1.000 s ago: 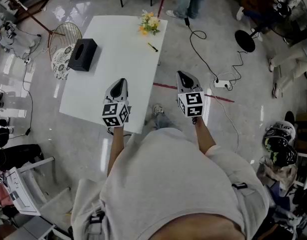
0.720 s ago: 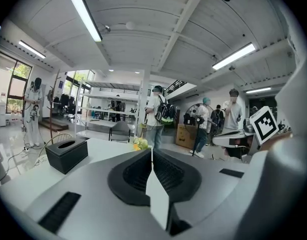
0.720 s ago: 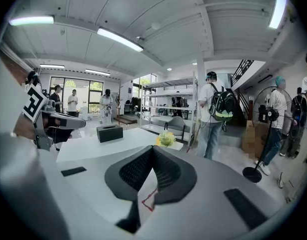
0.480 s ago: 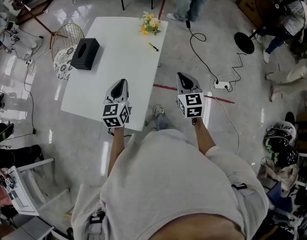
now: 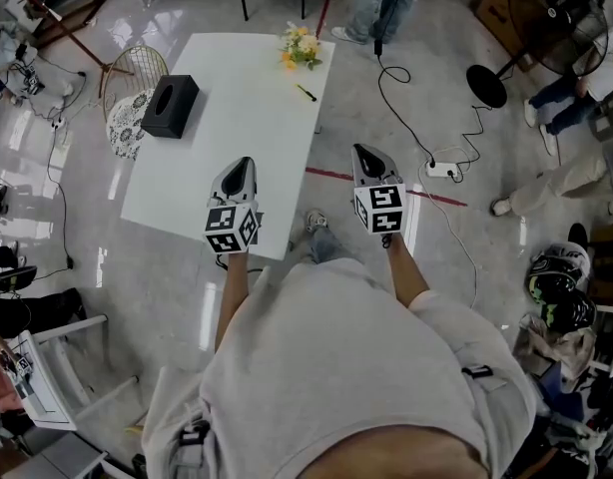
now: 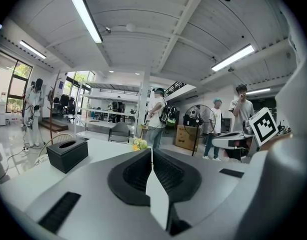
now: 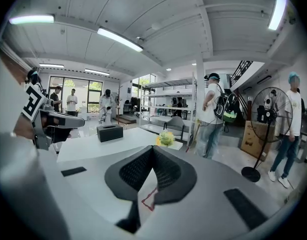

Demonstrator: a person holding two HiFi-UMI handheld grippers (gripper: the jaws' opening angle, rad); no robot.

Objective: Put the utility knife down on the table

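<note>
A small yellow-and-black utility knife [image 5: 306,94] lies on the white table [image 5: 237,138] near its far right edge, just in front of a bunch of yellow flowers [image 5: 300,46]. My left gripper [image 5: 243,161] hovers over the table's near right corner with its jaws shut and nothing between them. My right gripper [image 5: 361,149] hangs over the floor to the right of the table, also shut and empty. Both sit well short of the knife. In the gripper views the knife is hidden; the flowers [image 6: 139,144] [image 7: 166,138] show above the closed jaws.
A black tissue box [image 5: 168,106] stands on the table's far left. A wire basket chair [image 5: 125,78] sits left of the table. Cables and a power strip [image 5: 442,168] lie on the floor at right, near a standing fan's base [image 5: 487,83]. People stand beyond the table.
Both grippers have kept still. Only the people at the far right of the room have shifted.
</note>
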